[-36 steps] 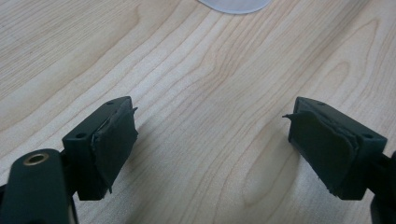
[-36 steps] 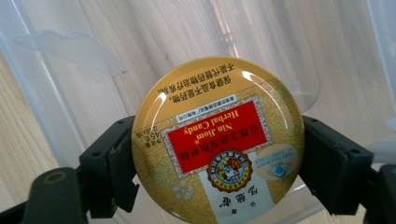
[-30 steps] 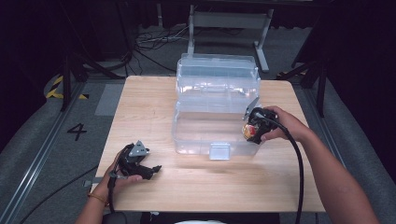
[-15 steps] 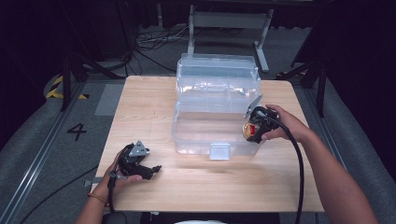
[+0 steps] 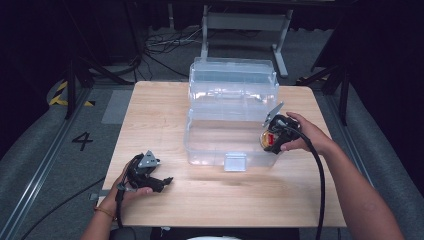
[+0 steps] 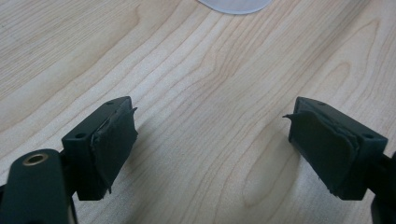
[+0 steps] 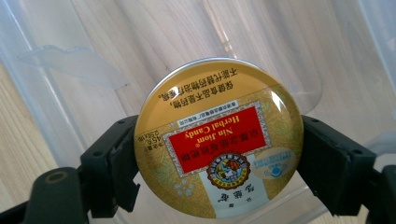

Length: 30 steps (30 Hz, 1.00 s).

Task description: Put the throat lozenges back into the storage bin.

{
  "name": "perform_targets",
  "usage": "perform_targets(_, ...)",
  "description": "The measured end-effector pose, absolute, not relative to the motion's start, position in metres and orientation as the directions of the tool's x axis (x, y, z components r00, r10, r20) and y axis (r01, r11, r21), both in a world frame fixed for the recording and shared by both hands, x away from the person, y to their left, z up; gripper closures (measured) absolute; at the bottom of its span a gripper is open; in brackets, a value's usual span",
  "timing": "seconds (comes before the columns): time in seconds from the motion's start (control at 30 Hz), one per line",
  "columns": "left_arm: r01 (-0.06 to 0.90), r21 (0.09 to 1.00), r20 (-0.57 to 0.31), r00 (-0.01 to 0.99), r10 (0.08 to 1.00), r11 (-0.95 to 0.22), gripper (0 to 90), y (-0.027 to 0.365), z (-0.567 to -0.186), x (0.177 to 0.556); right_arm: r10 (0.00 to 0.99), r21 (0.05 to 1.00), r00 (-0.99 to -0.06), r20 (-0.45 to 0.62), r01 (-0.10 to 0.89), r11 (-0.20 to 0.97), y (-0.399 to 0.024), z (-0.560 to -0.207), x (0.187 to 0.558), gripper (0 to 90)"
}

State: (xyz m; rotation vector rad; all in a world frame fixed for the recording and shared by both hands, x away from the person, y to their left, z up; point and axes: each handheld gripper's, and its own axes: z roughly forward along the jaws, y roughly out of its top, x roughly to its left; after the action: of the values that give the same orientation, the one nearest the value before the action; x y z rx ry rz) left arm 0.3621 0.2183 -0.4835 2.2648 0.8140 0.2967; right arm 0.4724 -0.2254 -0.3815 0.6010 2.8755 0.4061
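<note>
Tin point(image 7: 218, 140) reading "Nin Jiom Herbal Candy" — pinched by right claw point(image 7: 219, 163); left claw point(image 6: 210, 149) spread.

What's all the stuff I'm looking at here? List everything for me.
Clear plastic box: one, see-through, middle of the table, lid open and leaning back.
Candy tin: one, round, gold with a red label, clamped in the right gripper over the box's right side.
Table: one, light wood, carrying the box.
Metal frame: one, grey, on the floor behind the table.
Cables: several, black, on the floor behind the table.
Number 4: one, black, on the grey floor left of the table.
Left gripper: one, black, low over the table's near left corner, fingers apart with nothing between them.
Right gripper: one, black, at the box's right end, holding the tin.
</note>
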Motion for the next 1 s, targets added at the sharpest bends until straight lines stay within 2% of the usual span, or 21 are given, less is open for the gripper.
perform_targets(0.33,0.468,0.687,-0.015,0.774,0.633,-0.556,15.9,0.218,-0.483,0.362,0.429,0.332,-0.897,-0.109,0.374,0.866,-0.222,-0.381,0.472,20.9)
perform_targets(0.5,0.469,0.688,-0.014,0.771,0.637,-0.553,16.3,0.218,-0.484,0.361,0.432,0.354,-0.891,-0.139,0.363,0.862,-0.225,-0.376,0.470,22.4)
perform_targets(0.6,0.474,0.700,-0.067,0.788,0.612,-0.534,27.6,0.220,-0.478,0.360,0.454,0.418,-0.882,-0.129,0.367,0.831,-0.230,-0.367,0.463,26.2)
perform_targets(0.63,0.473,0.714,-0.071,0.782,0.619,-0.516,25.4,0.220,-0.476,0.360,0.459,0.451,-0.878,-0.133,0.358,0.817,-0.232,-0.363,0.460,26.2)
perform_targets(0.77,0.450,0.745,-0.048,0.772,0.633,-0.492,27.1,0.213,-0.460,0.359,0.476,0.543,-0.868,-0.140,0.335,0.770,-0.242,-0.346,0.451,27.0)
perform_targets(0.87,0.376,0.744,0.052,0.791,0.610,-0.551,28.7,0.201,-0.443,0.356,0.500,0.585,-0.853,-0.149,0.332,0.740,-0.250,-0.339,0.452,27.6)
perform_targets(1.0,0.320,0.764,0.091,0.806,0.585,-0.560,29.9,0.189,-0.421,0.353,0.534,0.627,-0.832,-0.149,0.338,0.702,-0.257,-0.331,0.456,28.7)
